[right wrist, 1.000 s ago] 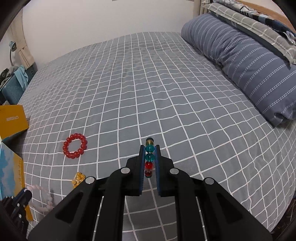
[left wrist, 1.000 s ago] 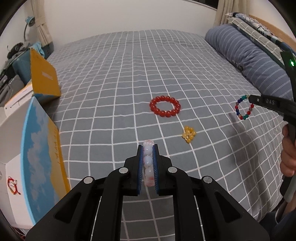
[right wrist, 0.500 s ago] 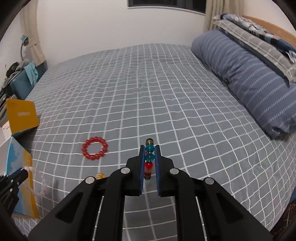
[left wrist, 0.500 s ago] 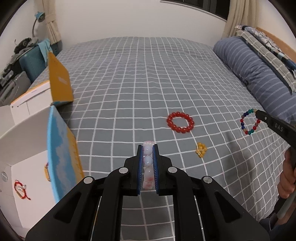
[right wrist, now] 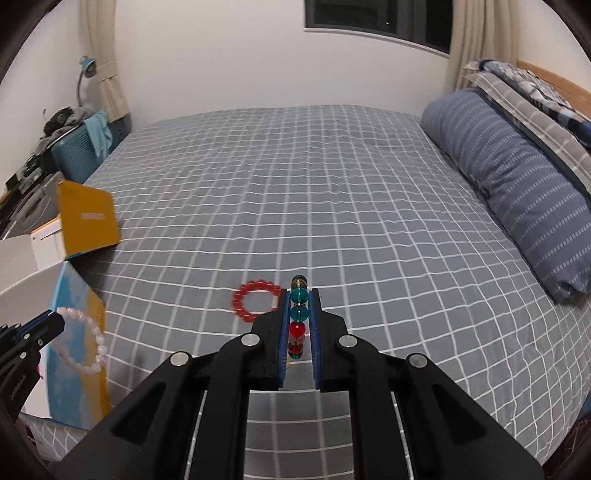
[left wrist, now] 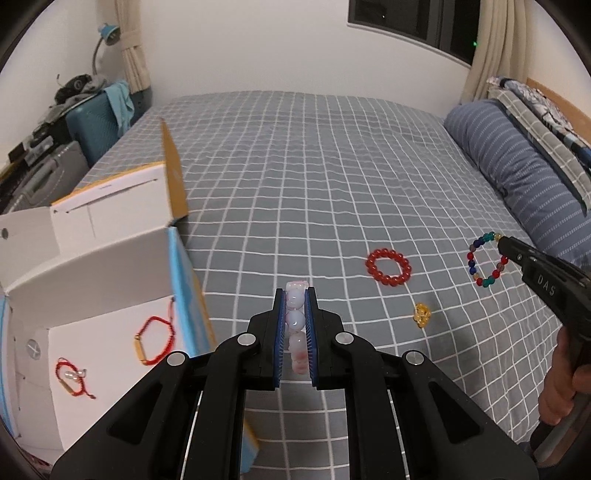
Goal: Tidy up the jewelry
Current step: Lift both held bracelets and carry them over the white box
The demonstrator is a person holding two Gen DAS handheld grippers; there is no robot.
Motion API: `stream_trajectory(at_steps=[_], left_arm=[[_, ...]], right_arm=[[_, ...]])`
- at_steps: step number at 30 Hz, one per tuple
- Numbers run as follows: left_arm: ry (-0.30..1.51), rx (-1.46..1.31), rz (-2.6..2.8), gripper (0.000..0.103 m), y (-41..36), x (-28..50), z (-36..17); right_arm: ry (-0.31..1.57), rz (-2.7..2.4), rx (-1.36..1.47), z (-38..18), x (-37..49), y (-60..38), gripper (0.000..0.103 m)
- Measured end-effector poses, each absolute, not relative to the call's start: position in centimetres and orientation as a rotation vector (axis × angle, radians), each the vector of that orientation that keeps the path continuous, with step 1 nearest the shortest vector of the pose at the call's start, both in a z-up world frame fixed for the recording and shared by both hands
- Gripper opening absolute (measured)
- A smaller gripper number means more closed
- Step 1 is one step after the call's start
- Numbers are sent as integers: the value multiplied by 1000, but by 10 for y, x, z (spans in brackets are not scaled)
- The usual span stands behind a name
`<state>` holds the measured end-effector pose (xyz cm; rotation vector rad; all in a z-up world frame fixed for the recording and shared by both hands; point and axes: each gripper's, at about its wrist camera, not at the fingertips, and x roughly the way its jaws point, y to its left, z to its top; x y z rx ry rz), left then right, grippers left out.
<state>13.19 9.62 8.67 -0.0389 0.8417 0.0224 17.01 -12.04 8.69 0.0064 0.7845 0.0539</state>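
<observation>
While both grips hold, left gripper point(left wrist: 295, 314) pinches the pink bracelet point(left wrist: 296, 318), right gripper point(right wrist: 298, 317) the multicolour bracelet point(right wrist: 298, 314): light, slippery beads, best clamped across the strand.

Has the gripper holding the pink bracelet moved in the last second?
Yes. The left gripper swung leftward toward the white box, while the red bracelet drifted right.

A home bedroom: a bed point(right wrist: 295, 192) with a grey checked cover fills the view, a striped blue pillow point(right wrist: 517, 184) at three o'clock against a wooden headboard point(right wrist: 546, 79). Curtains point(right wrist: 456, 40) frame a dark window point(right wrist: 376, 18) at twelve o'clock; a blue desk lamp point(right wrist: 86, 64) and cluttered belongings point(right wrist: 62, 118) sit at ten o'clock.
</observation>
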Motion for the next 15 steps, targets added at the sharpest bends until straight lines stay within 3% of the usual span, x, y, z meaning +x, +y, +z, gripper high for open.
stream_trajectory(at_steps=[15], left_arm=[[794, -96, 102, 9, 153, 89, 120]], right_arm=[[736, 171, -36, 119, 134, -42, 9]])
